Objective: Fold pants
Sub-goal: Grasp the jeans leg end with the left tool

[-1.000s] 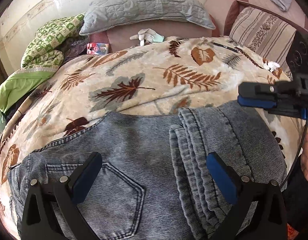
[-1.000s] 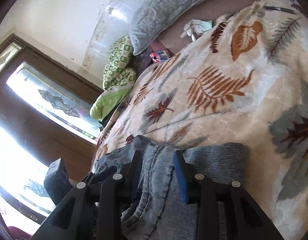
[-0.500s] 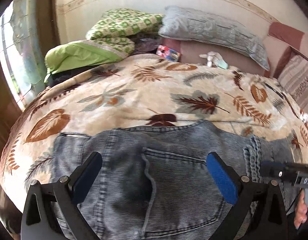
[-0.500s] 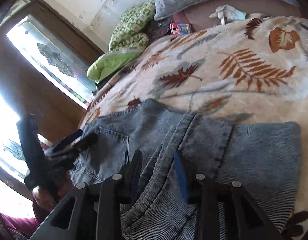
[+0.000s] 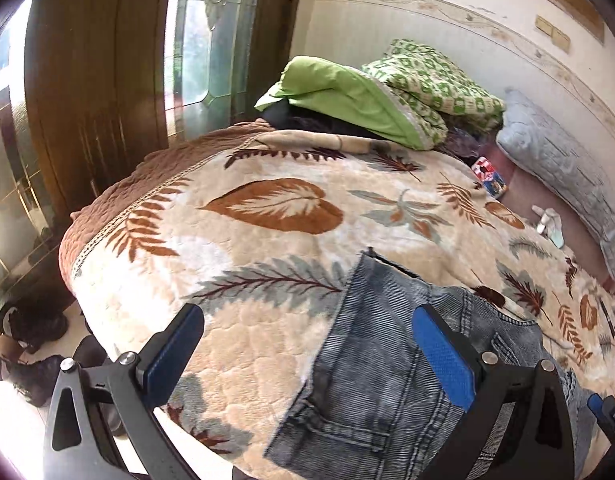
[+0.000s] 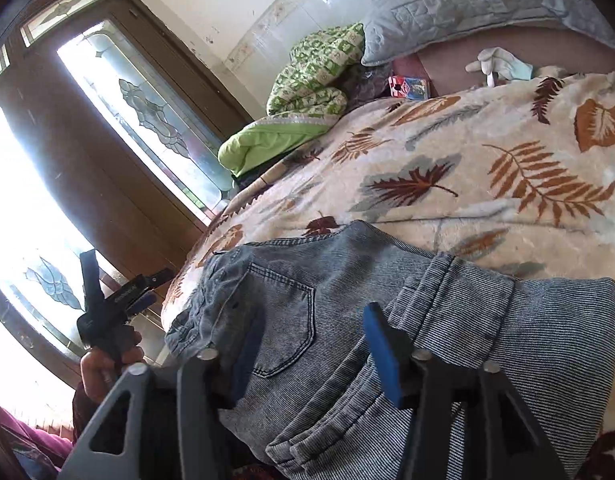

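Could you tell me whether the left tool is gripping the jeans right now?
No, the left tool is wide open, hovering above the jeans and blanket.

No legible text anywhere. Left gripper [image 6: 147, 288], at left edge of right wrist view, bore white lettering along body, too small to read. Small red-blue box [image 6: 409, 87] near pillow [image 6: 447, 8], upper centre, carried print, unreadable.

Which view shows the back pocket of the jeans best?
The right wrist view: the back pocket is seen nearly whole, its stitched outline clear on the jeans. The left wrist view shows only a pocket's lower edge, partly cut off at the frame's bottom.
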A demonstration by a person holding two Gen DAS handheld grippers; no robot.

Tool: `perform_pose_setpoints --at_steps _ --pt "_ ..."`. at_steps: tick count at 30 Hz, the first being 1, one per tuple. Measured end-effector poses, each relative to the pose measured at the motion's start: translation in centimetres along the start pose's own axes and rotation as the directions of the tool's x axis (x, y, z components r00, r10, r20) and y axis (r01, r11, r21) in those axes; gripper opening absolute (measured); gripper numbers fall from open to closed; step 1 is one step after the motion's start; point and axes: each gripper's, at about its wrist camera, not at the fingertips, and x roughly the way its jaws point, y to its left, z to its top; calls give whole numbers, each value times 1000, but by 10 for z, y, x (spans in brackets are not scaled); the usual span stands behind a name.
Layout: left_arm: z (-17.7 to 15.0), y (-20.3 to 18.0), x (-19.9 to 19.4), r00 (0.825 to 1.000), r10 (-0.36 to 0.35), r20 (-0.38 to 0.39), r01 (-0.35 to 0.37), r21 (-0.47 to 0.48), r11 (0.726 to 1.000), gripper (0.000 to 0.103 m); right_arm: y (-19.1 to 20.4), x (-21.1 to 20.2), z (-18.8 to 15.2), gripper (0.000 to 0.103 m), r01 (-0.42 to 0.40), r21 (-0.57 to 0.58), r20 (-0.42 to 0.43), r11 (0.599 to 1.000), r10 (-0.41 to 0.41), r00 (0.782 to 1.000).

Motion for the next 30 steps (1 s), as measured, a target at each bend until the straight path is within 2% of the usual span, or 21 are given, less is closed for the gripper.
perform_pose_setpoints --at_steps 4,8,11,13,17,19,21,25,27,28,30 --pt "-4 24 1 997 -27 -67 22 -74 997 103 6 -2 2 60 -8 -26 4 1000 8 1000" --pt "-6 31 5 989 -42 -141 32 -74 997 103 5 -3 2 60 -13 -16 -6 1000 13 1000" --pt "-2 38 12 968 -98 -233 72 -116 991 103 3 -8 3 60 -5 -15 4 1000 5 1000" --pt "-3 43 11 955 -143 -258 103 -163 981 103 0 -11 3 60 -1 -1 10 1000 1 1000" --pt "-7 40 12 926 -222 -305 176 -170 970 103 -5 -21 5 60 0 23 30 1000 -1 1000" --pt "-11 38 18 903 -266 -336 211 -193 958 103 -6 -25 6 60 0 30 40 1000 -2 999" --pt "-16 40 25 867 -335 -369 257 -246 935 103 -8 -27 6 60 -2 36 42 999 1 999" --pt "-28 42 45 766 -476 -433 337 -359 870 103 -7 -26 6 60 6 32 39 999 -7 999" --pt "-33 39 54 723 -523 -452 361 -399 843 103 -7 -24 5 60 13 29 35 999 -14 999" --pt "-36 37 57 710 -537 -456 368 -409 835 103 -7 -23 5 60 16 29 31 999 -17 999" --pt "-36 31 60 715 -524 -462 368 -389 845 103 -7 -20 4 60 22 26 25 999 -22 999"
